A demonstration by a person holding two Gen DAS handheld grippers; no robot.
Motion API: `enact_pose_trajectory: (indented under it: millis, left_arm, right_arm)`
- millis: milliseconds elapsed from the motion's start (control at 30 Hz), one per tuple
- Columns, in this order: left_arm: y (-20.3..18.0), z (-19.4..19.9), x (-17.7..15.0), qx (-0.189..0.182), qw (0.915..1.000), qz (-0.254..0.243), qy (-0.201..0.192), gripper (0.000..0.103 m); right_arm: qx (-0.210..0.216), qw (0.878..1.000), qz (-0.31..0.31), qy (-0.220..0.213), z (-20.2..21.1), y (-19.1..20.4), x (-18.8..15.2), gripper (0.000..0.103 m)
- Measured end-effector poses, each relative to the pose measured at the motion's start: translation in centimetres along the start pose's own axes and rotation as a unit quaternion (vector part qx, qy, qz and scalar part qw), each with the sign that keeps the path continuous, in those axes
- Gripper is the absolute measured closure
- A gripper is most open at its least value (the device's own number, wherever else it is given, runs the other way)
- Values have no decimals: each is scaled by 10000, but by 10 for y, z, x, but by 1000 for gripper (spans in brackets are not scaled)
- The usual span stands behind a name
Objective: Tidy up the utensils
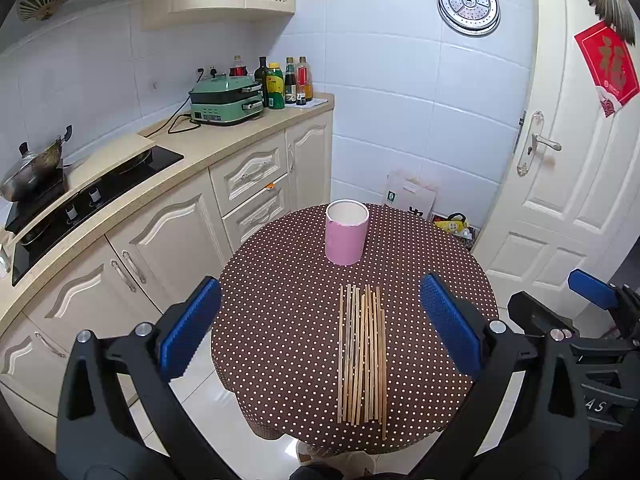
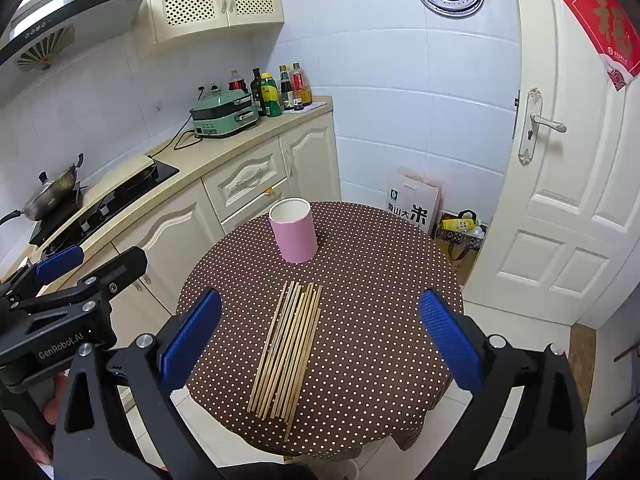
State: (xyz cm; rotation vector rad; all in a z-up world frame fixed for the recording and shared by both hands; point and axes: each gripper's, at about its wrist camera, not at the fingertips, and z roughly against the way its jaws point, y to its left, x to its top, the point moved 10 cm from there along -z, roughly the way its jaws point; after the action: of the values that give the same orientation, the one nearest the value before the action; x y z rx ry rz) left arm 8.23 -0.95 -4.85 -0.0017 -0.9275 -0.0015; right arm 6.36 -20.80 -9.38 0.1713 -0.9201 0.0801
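Several wooden chopsticks (image 1: 362,354) lie side by side on a round table with a brown polka-dot cloth (image 1: 280,320). An empty pink cylindrical holder (image 1: 346,233) stands upright behind them. My left gripper (image 1: 320,328) is open and empty, held above the table's near edge with the chopsticks between its blue pads. In the right wrist view the chopsticks (image 2: 288,350), the holder (image 2: 294,230) and the cloth (image 2: 380,320) show again. My right gripper (image 2: 320,334) is open and empty, above the near edge. The left gripper (image 2: 60,264) shows at the left there.
Kitchen cabinets and a counter (image 1: 224,140) with a stove, a wok (image 1: 32,168), a green cooker (image 1: 226,100) and bottles run along the left. A white door (image 1: 568,184) stands at the right. Bags (image 2: 460,232) sit on the floor behind the table.
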Motion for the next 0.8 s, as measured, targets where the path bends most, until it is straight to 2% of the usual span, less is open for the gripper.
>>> enact_pose_trajectory:
  millis: [800]
  left_arm:
    - [-1,-2,-1,7,10000,-4,32,6]
  right_arm:
    - [28,10000,2,35,-6,-3,-1,7]
